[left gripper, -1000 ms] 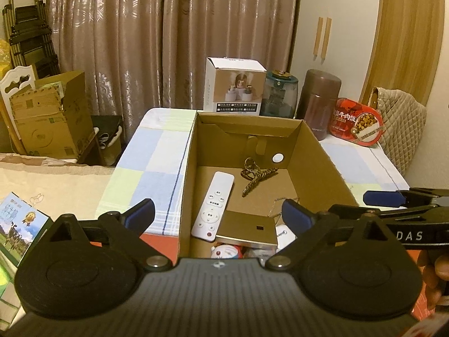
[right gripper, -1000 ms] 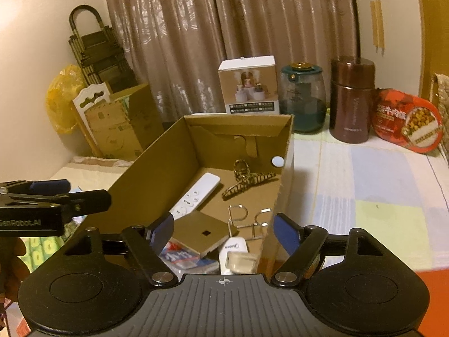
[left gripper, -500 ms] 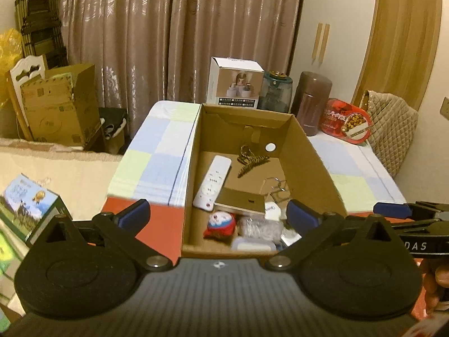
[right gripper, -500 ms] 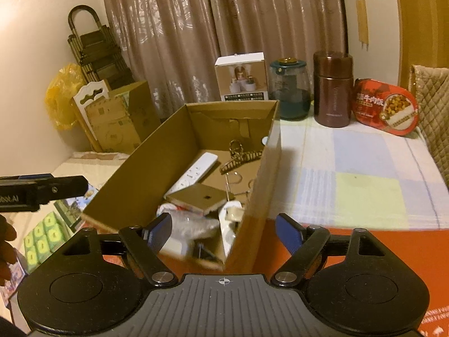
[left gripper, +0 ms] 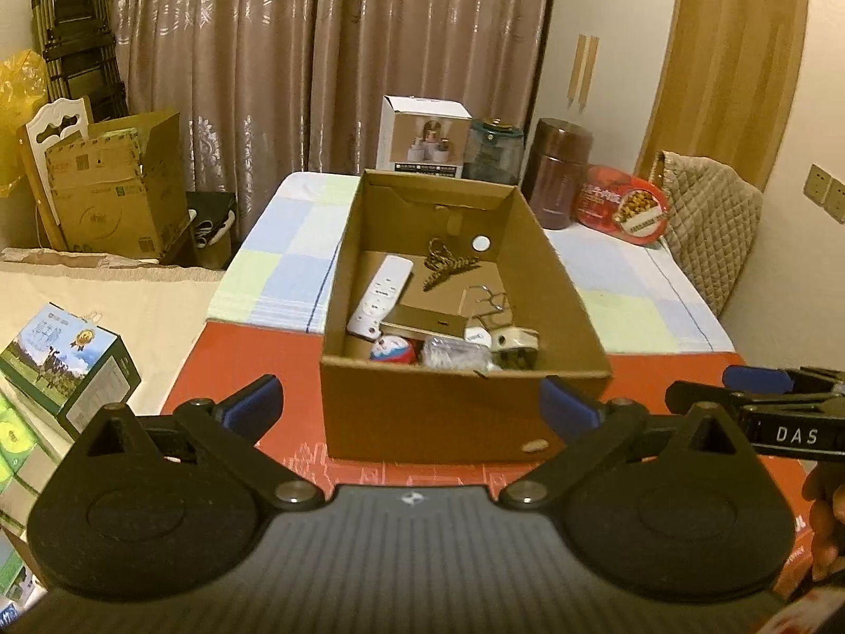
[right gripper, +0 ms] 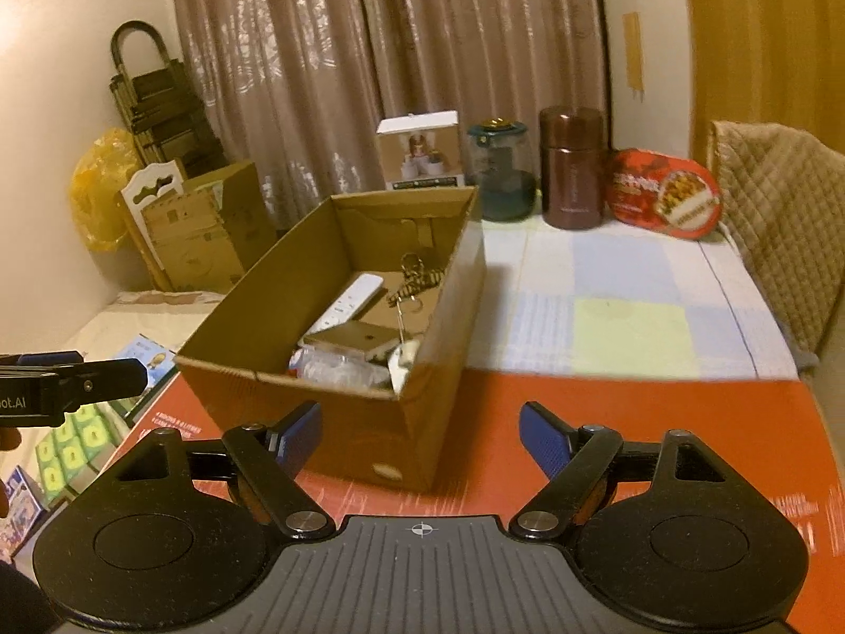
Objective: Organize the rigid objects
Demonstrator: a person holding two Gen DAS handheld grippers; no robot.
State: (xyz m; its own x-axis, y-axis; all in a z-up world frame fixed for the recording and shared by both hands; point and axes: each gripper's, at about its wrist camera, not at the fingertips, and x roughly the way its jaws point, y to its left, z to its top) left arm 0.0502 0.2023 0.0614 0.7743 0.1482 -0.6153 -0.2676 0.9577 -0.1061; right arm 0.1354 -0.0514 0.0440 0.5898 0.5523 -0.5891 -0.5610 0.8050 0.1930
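1. Both claws are empty. The left claw [left gripper: 409,404] has just spread to its widest, with nothing between its blue pads, only the near wall of the cardboard box [left gripper: 465,412] showing beyond the gap. The right claw [right gripper: 420,436] is parted a good way, less wide, and it too grips nothing.

2. The rigid things are already gathered in the box, which stands on the red board [left gripper: 237,354] at the near end of the counter [left gripper: 274,243]: a white remote [left gripper: 380,296], a brown hair clip [left gripper: 446,267], a flat tan case [left gripper: 428,319], a bent wire piece [left gripper: 488,301], and a jumble of small items against the near wall.

3. To my eye the sorting looks close to finished, and both claws sit back from the box, well clear of it.

4. If more must go in, I'd approach from above, not over the near wall, so a finger doesn't catch the cardboard rim and shove the box.

5. The far half of the floor is the emptier part; dropping something there would avoid piling onto the near-wall clutter.

6. Keep the two claws well apart; they hang side by side.
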